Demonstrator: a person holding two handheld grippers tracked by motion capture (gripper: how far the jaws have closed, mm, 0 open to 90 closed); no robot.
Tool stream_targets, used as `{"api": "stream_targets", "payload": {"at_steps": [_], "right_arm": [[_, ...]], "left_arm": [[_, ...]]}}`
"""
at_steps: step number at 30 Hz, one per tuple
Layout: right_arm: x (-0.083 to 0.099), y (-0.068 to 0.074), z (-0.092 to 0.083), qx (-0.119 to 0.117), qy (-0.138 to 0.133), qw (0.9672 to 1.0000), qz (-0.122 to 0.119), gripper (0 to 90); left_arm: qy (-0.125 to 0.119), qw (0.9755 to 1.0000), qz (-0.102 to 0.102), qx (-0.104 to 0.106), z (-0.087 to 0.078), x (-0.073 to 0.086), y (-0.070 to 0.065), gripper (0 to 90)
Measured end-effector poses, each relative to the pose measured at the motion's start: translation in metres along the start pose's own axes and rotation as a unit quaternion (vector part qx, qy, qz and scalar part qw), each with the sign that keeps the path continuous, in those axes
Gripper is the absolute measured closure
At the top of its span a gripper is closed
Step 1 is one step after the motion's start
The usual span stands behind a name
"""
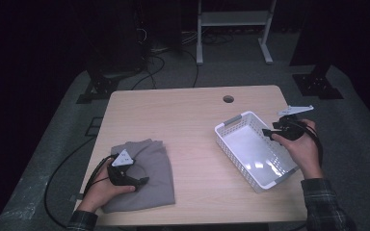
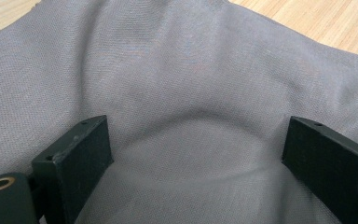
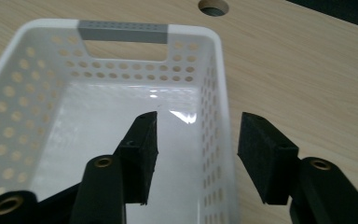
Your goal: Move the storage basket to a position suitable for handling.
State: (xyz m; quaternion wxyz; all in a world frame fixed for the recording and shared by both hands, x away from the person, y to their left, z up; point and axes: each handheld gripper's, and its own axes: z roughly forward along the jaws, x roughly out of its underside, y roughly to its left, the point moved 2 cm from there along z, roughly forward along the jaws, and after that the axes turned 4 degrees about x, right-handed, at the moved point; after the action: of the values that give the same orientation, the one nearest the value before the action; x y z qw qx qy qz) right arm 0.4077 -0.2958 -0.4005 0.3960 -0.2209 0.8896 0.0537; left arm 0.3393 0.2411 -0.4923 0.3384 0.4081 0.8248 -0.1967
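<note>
Basket [image 3: 98, 84] wall is sitting untouched between the right gripper's [image 3: 198, 154] parted jaws, light and rigid, best pinched at its rim, while the left gripper [image 2: 196, 158] is gaping wide over soft grey cloth [image 2: 182, 70].

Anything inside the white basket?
No: the white basket shows a bare, glossy floor. The right gripper straddles its side wall, jaws open. Beneath the basket, the table is covered.

Folded cloth [image 1: 144, 175] on table [image 1: 188, 125] left, basket [image 1: 253, 149] right, well apart
</note>
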Motion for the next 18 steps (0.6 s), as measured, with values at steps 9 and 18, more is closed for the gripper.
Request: {"api": "stream_targets", "payload": {"at_steps": [9,18], "right_arm": [[0.005,0.033,-0.022,-0.021,-0.03,0.9992,-0.013,37.6],[0.008,0.077,-0.025,-0.068,-0.042,0.9962,-0.034,34.3]], "left_arm": [[0.0,1.0,0.0,0.0,0.0,0.0,0.0,6.4],[0.002,1.0,0.0,-0.001,0.0,0.0,0.0,6.4]]}}
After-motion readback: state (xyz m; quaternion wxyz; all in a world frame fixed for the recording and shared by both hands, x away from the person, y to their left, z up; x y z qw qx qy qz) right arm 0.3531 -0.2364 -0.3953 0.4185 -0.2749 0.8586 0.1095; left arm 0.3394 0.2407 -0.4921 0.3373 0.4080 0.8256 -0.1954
